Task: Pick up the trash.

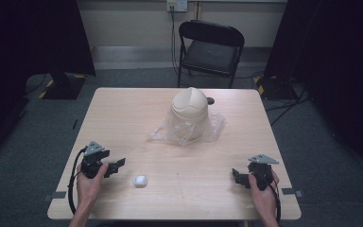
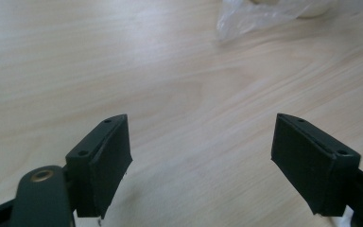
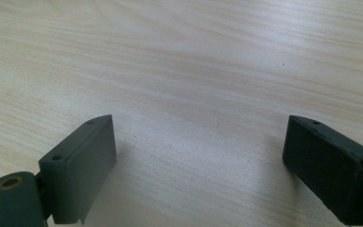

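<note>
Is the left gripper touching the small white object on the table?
Apart. High view shows bare wood between the left gripper and the small white object.

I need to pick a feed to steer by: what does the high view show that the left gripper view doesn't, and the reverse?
High view alone: the small white rounded object beside the left gripper, the right gripper, the cream dome-shaped helmet-like object seen whole, and the black folding chair.

Left gripper view alone: a close look at its own black pads, standing wide apart with bare wood between them.

Both: the light wooden table and the crumpled clear plastic wrap.
</note>
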`<action>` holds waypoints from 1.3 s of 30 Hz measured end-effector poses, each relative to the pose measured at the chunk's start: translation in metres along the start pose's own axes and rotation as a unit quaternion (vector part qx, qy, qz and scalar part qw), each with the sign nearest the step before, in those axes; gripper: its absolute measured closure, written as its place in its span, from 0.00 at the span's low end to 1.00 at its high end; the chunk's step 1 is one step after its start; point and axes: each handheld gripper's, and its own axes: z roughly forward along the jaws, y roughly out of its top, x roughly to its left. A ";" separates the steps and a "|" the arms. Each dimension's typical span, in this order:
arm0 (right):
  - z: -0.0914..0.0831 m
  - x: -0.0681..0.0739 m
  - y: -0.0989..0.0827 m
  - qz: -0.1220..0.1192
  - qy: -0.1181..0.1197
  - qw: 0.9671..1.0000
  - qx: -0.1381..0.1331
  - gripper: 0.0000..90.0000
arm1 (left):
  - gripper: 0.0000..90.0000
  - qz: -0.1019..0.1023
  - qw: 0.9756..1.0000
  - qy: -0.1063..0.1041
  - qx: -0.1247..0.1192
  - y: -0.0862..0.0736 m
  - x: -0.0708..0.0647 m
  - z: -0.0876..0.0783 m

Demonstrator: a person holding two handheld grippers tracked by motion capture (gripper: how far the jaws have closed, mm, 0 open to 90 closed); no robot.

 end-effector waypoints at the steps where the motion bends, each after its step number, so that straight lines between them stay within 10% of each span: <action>1: 0.000 0.000 0.000 0.000 0.000 1.000 0.000 0.11 | 0.23 0.002 1.000 -0.007 -0.005 0.003 -0.001 0.000; 16: 0.000 0.000 0.000 0.000 0.001 1.000 0.000 0.11 | 0.25 -0.003 0.998 -0.057 -0.021 0.020 -0.010 0.012; 39: 0.000 0.000 0.000 0.000 0.001 1.000 0.001 0.11 | 0.18 0.055 0.994 -0.090 -0.019 0.070 -0.040 0.031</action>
